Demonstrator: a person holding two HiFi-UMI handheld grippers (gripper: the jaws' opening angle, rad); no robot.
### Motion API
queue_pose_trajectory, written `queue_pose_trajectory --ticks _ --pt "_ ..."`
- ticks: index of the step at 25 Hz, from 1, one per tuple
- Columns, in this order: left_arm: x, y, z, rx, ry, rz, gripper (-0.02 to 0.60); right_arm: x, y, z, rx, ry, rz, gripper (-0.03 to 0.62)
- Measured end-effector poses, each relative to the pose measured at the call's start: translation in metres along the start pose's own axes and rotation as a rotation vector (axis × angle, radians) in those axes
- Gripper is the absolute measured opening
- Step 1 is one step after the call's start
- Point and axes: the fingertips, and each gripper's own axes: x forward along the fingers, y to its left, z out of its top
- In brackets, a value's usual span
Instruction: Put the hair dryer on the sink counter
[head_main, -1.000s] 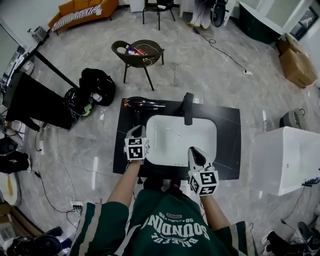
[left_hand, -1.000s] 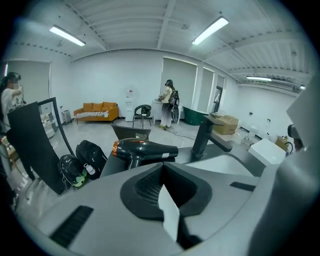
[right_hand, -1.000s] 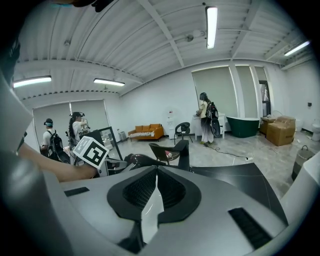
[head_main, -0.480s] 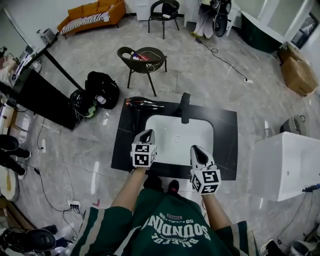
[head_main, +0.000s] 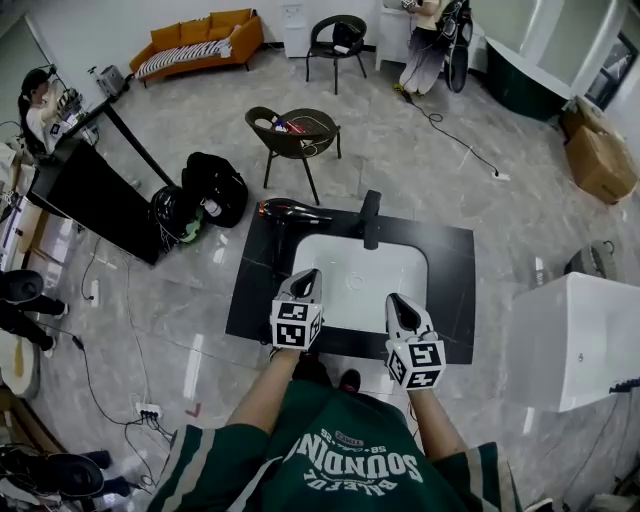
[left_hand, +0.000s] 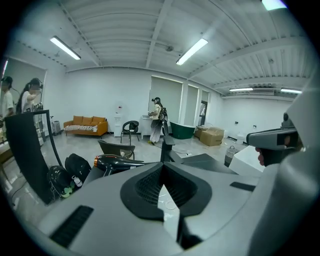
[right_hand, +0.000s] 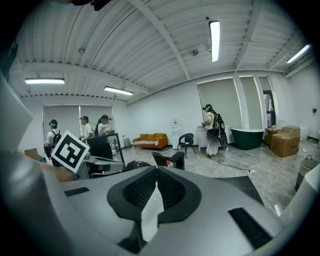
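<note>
1. my left gripper (head_main: 307, 277): jaws together, nothing between.
2. my right gripper (head_main: 396, 303): jaws together, empty.
3. dryer (head_main: 290, 212): lying on counter (head_main: 452, 262), ahead and slightly left of my left jaws, well apart.
4. sink (head_main: 360, 285): just ahead of both jaws.

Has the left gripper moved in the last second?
Yes. Against the sink, the left gripper shifted right and back toward the person, from beside the left rim to the front-left corner.
</note>
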Motion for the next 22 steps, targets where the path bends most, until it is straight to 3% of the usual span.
queue_pose_trajectory --ticks 9,22 --pt "-0.023 -0.032 0.005 0.044 -0.075 -0.073 0.011 -0.013 -0.004 0.002 0.010 -0.025 -0.004 0.044" --pt "-0.024 -0.044 0.010 0.047 -0.096 -0.086 0.011 -0.017 -0.005 -0.003 0.002 -0.030 0.010 0.043"
